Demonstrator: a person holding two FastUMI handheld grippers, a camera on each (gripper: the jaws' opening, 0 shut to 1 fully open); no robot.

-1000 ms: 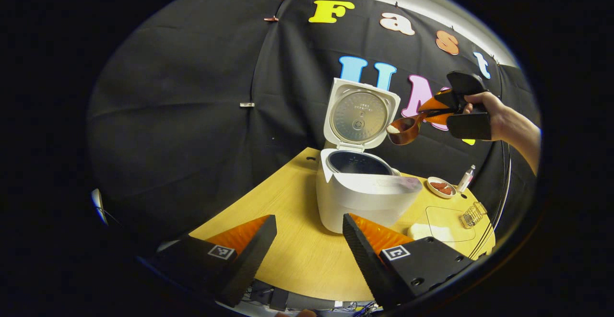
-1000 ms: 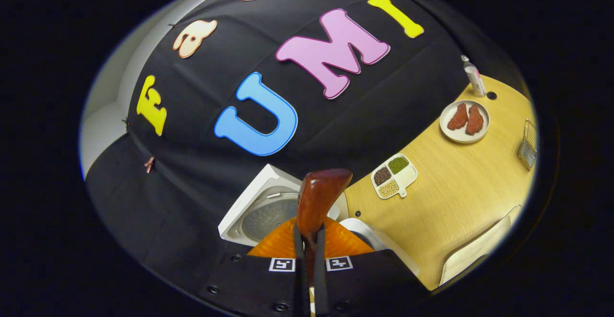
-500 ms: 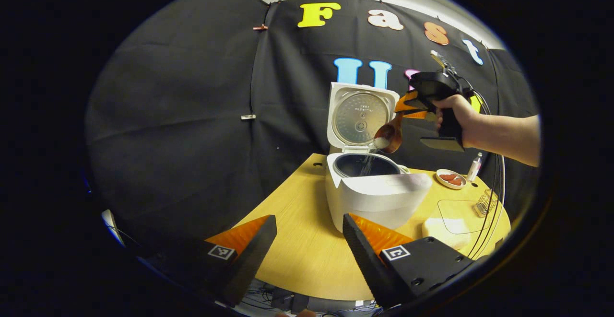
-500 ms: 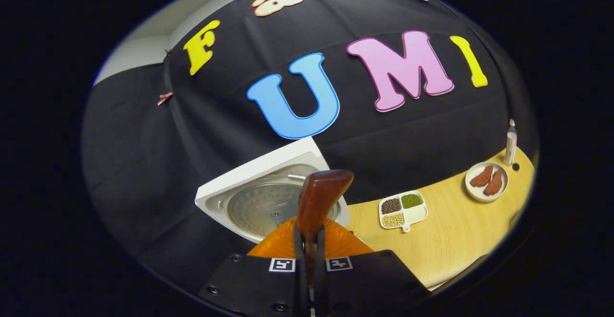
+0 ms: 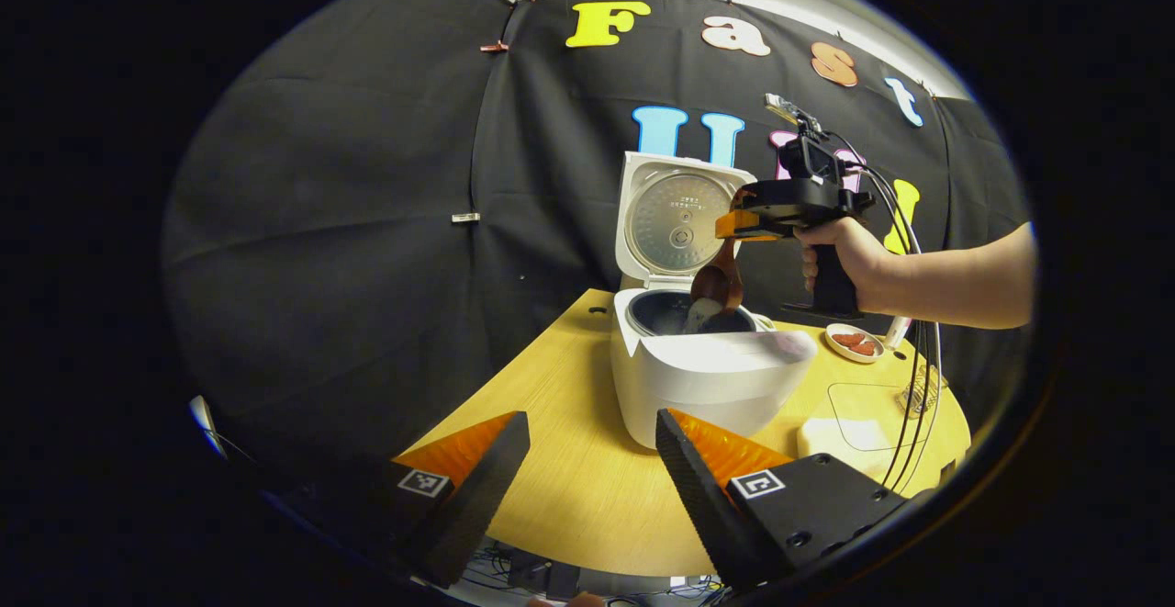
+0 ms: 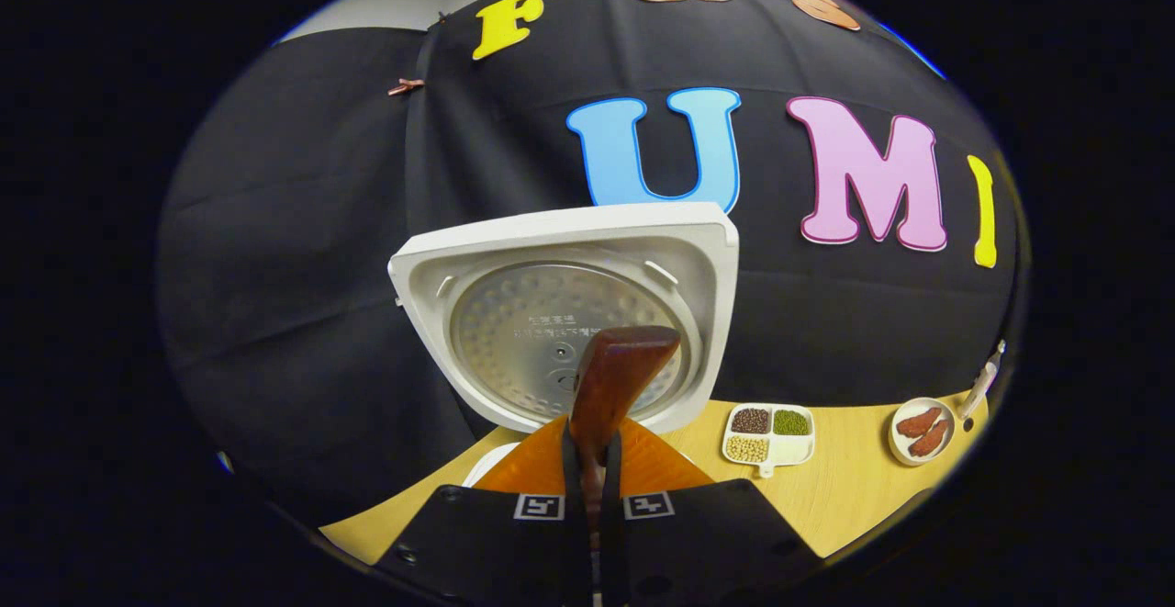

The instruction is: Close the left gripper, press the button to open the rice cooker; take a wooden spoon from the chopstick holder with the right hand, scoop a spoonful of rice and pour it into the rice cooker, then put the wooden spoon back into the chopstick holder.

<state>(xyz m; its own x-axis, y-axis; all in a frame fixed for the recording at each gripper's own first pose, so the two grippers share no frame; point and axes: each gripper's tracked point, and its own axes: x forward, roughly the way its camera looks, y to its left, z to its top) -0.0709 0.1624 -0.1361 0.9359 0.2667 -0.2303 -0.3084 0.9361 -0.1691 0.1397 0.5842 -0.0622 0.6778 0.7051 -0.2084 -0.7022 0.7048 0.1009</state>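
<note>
The white rice cooker stands on the wooden table with its lid raised upright. Above its pot, a hand holds my right gripper, shut on the wooden spoon, whose bowl hangs down into the pot's opening. In the right gripper view the spoon's handle sticks up between the closed fingers of the right gripper, in front of the lid's inner plate. My left gripper stays low in front of the cooker, open and holding nothing.
A divided dish of beans sits behind the cooker. A small plate with reddish pieces and a slim bottle stand at the right. A wire holder and a pale board lie near the table's right edge.
The right gripper swung left over the cooker and tipped the spoon from level to bowl-down into the pot; rice poured out. The left gripper stayed open.
</note>
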